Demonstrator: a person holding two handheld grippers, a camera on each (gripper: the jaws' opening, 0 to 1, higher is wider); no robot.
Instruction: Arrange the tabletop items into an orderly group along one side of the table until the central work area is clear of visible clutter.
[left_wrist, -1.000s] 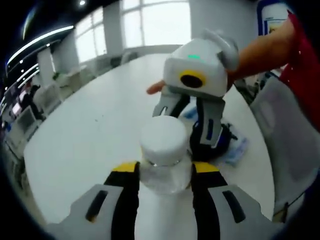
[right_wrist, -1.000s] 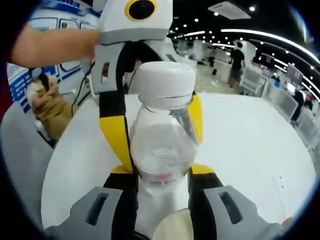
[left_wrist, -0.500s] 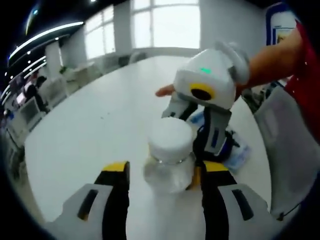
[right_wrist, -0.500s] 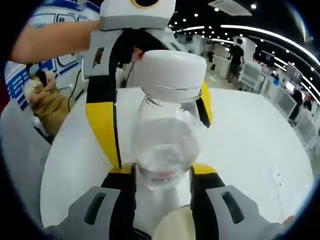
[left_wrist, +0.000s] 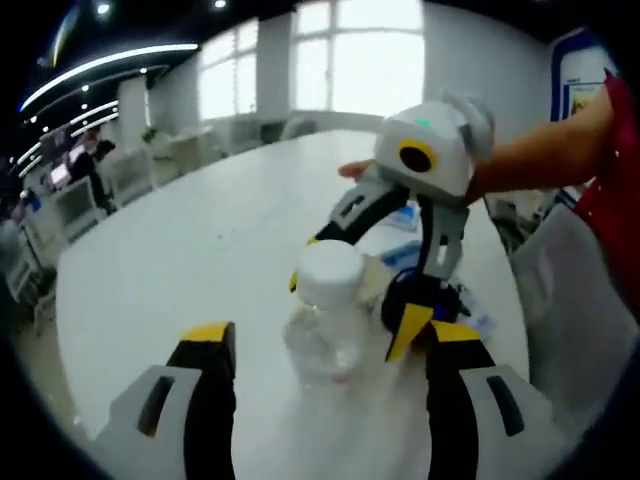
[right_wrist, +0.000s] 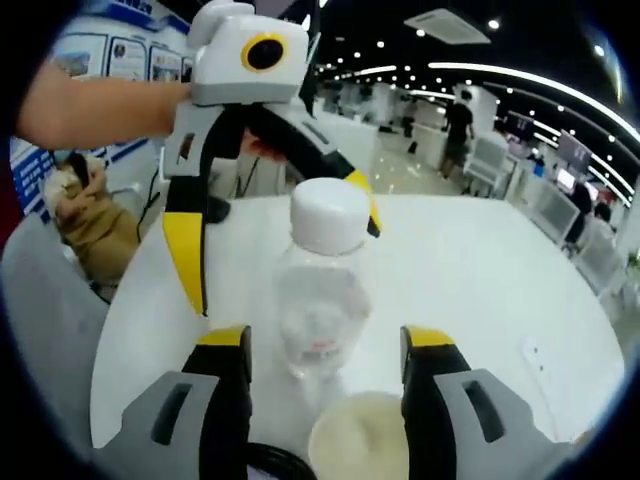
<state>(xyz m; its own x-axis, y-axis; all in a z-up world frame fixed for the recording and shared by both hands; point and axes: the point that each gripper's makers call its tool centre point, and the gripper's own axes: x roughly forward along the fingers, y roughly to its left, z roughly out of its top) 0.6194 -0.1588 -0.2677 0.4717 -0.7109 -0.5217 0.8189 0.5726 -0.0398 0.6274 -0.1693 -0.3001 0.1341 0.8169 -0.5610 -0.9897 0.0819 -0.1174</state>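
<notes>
Clear plastic bottle (left_wrist: 325, 325) stands upright on the table (left_wrist: 170, 270), at 12 o'clock between my spread left gripper (left_wrist: 325, 350). My right gripper (right_wrist: 325, 350) is spread too, not touching it. I judge both equally near.

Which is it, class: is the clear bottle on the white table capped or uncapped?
Capped. The clear bottle wears a white cap seated squarely on its neck, seen also in the left gripper view, as it stands on the white table.
</notes>
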